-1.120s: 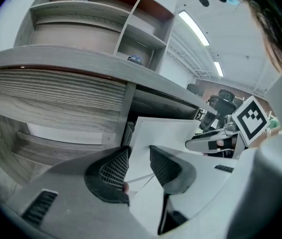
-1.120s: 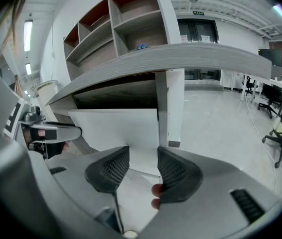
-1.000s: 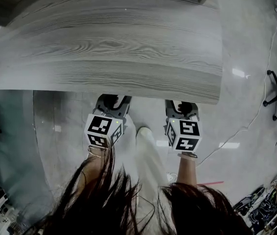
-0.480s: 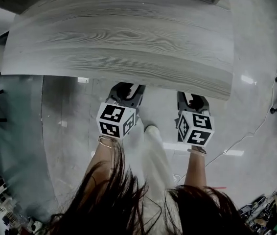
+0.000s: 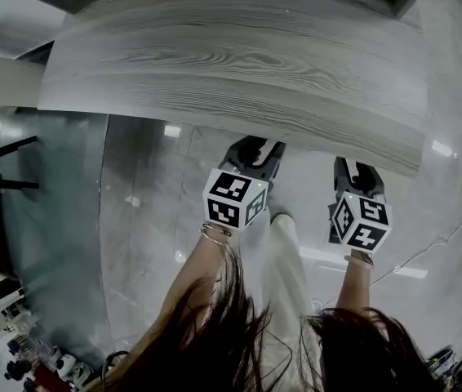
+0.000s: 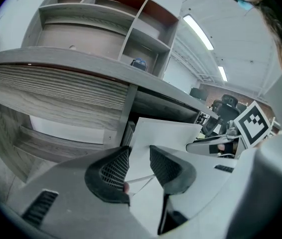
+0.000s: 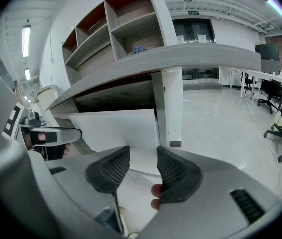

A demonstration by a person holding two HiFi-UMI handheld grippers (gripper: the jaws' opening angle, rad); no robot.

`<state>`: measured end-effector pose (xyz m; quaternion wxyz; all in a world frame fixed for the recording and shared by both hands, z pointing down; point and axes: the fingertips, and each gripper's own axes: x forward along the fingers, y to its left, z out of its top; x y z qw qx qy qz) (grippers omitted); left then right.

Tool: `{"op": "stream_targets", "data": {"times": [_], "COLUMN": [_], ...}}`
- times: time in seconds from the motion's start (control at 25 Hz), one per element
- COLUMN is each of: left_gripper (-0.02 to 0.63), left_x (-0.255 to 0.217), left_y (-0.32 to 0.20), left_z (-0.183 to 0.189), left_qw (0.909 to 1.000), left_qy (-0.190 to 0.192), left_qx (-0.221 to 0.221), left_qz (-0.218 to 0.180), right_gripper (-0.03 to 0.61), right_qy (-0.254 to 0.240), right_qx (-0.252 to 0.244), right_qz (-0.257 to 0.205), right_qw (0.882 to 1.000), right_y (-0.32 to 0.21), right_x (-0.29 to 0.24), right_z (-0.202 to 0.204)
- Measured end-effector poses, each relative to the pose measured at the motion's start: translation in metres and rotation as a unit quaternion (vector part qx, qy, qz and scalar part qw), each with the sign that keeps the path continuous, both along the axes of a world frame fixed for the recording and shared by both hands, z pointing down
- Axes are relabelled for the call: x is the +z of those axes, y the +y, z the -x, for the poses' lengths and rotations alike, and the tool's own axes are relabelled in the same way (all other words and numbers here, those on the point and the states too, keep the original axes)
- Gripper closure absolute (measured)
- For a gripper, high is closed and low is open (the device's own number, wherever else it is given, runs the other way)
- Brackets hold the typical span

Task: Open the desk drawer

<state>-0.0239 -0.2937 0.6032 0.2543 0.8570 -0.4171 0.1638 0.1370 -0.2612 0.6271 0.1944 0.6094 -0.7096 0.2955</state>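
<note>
the left gripper [image 6: 140, 163] and right gripper [image 7: 143, 166] are both released, jaws apart with nothing between them, held side by side just below the desk's front edge. just beyond the jaws sits the white drawer [image 7: 116, 128], under the grey wood desktop [image 5: 239, 64]. open shelves [image 7: 126, 19] rise behind.

grey wood-grain desk [image 5: 239, 64] — standing on glossy floor [image 5: 145, 219]
</note>
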Motion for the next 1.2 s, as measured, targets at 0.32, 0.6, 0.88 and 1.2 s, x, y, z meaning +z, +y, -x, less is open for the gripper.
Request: {"op": "stream_targets", "data": {"times": [0.32,0.6,0.88,1.2], "left_gripper": [0.495,0.495,0.495,0.495], "left_x": [0.0,-0.001,-0.001,-0.001], "left_y": [0.003,0.01,0.019,0.026], "left_z": [0.005,0.006,0.006,0.008], "left_qw": [1.0,1.0,1.0,0.9999], "left_qy": [-0.001,-0.001,0.0,-0.003], "left_qx": [0.0,0.0,-0.006,-0.012], "left_qz": [0.002,0.002,0.003,0.003], "right_gripper": [0.399,0.399,0.399,0.399], "right_qy": [0.0,0.0,-0.003,-0.003], "right_qx": [0.001,0.001,0.005,-0.001], "right_qz": [0.002,0.003,0.005,0.007], "right_qw": [1.0,1.0,1.0,1.0], "right_y": [0.005,0.012,0.021,0.029], "right_x": [0.0,0.0,0.0,0.0], "right_z": [0.005,0.007,0.006,0.007]}}
